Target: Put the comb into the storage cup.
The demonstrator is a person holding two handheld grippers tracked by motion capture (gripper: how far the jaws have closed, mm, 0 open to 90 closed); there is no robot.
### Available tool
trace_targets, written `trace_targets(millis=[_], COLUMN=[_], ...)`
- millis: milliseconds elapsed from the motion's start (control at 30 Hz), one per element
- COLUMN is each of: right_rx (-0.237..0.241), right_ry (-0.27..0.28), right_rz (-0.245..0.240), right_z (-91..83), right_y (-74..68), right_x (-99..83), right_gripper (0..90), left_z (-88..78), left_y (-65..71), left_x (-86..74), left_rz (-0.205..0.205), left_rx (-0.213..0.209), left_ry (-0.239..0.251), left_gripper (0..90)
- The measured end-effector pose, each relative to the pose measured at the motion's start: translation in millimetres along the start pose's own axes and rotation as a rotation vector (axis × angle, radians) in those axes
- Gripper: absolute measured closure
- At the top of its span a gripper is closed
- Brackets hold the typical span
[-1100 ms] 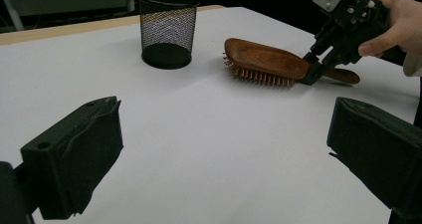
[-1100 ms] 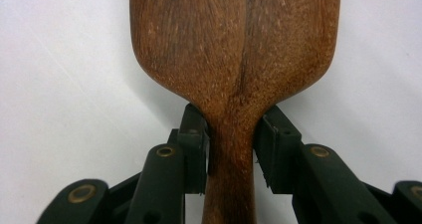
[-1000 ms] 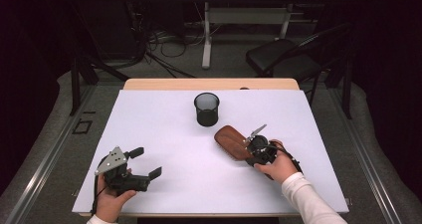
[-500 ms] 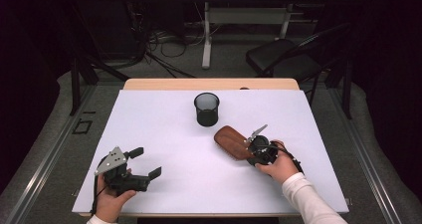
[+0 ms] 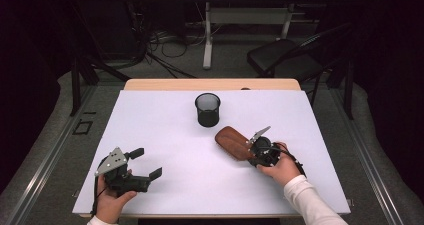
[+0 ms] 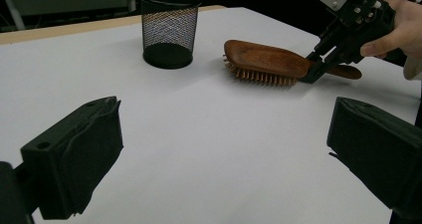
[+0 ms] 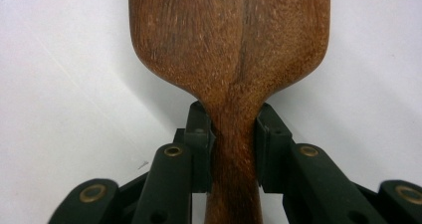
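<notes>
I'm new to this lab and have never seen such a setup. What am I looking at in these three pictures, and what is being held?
No robot here: a person holds a two-jaw tool in each hand at a white table. The high view looks down from above the person's side. The other two pictures come from cameras riding on each tool, looking along its black jaws. On the table stand a black mesh cup and lies a wooden hairbrush, bristles down. The right tool is shut on the hairbrush's handle, its jaws having just closed on it; the brush rests on the table. The left tool is open, holding nothing, off to the side.
</notes>
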State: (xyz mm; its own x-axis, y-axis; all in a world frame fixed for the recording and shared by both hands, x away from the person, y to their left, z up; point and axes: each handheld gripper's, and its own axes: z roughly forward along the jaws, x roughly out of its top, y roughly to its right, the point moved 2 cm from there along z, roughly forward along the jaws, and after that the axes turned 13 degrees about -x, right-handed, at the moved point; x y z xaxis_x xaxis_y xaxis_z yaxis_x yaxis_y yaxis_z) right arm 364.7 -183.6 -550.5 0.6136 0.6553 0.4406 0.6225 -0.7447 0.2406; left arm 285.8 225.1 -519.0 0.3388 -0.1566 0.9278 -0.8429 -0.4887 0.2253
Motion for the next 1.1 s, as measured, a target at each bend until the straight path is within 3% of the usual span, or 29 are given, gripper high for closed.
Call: trace_targets(millis=[200, 1100], right_rx=[-0.009, -0.011], right_ry=[0.024, 0.176], right_rz=[-0.008, 0.055], right_z=[-1.1, -15.4], right_y=[-2.6, -6.1], right_x=[-0.2, 3.9], right_gripper=[72.0, 72.1], left_z=[-0.1, 0.9], left_y=[-0.3, -1.0], left_x=[-0.2, -1.3], left_rz=[0.002, -0.004], left_rx=[0.0, 0.004], left_ry=[0.001, -0.004], left_gripper=[1.0, 1.0])
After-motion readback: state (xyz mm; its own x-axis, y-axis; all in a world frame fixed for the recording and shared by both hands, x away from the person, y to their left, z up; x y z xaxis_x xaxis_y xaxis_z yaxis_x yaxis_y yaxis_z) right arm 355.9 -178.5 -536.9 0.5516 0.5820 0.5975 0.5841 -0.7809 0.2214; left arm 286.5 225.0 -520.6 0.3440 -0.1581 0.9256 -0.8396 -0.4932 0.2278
